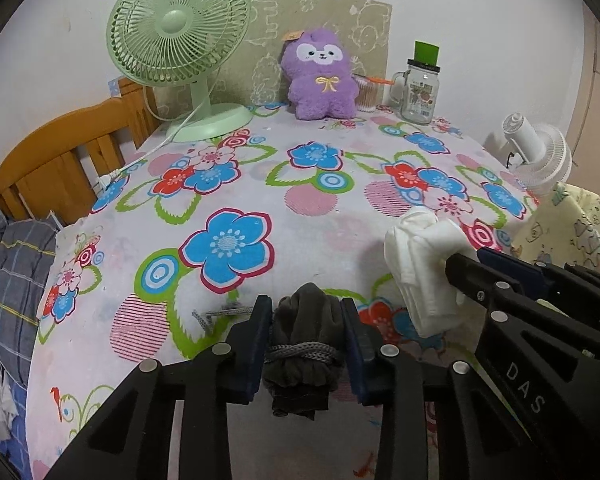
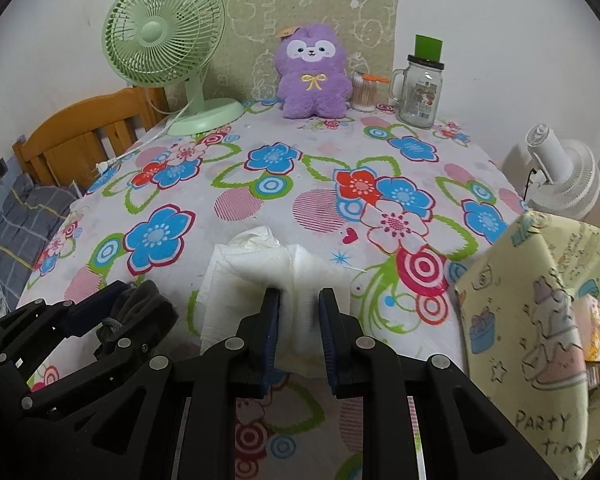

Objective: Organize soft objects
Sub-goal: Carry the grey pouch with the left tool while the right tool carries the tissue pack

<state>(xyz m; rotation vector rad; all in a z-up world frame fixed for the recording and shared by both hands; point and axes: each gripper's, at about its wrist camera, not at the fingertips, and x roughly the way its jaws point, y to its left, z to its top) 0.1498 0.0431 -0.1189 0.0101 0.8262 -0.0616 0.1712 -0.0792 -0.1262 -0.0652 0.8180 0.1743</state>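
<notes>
A dark grey rolled cloth bundle (image 1: 304, 332), tied with a grey cord, hangs between the blue pads of my left gripper (image 1: 306, 308), which is shut on it just above the floral tablecloth (image 1: 228, 184). To its right, my right gripper (image 2: 299, 296) is shut on a folded white cloth (image 2: 256, 268), whose free end juts out past the fingertips. The white cloth (image 1: 420, 256) also shows in the left wrist view, and the dark bundle (image 2: 148, 300) shows at the lower left of the right wrist view. A purple plush toy (image 2: 312, 72) sits upright at the table's back.
A green desk fan (image 1: 178, 26) stands at the back left, its cord trailing off the table's edge. A glass jar mug (image 1: 418, 92) and a cotton-swab holder (image 2: 364, 94) stand at the back right. A pale yellow printed bag (image 2: 532, 320) and a white fan (image 2: 560, 176) sit on the right. A wooden headboard (image 1: 60, 160) lies left.
</notes>
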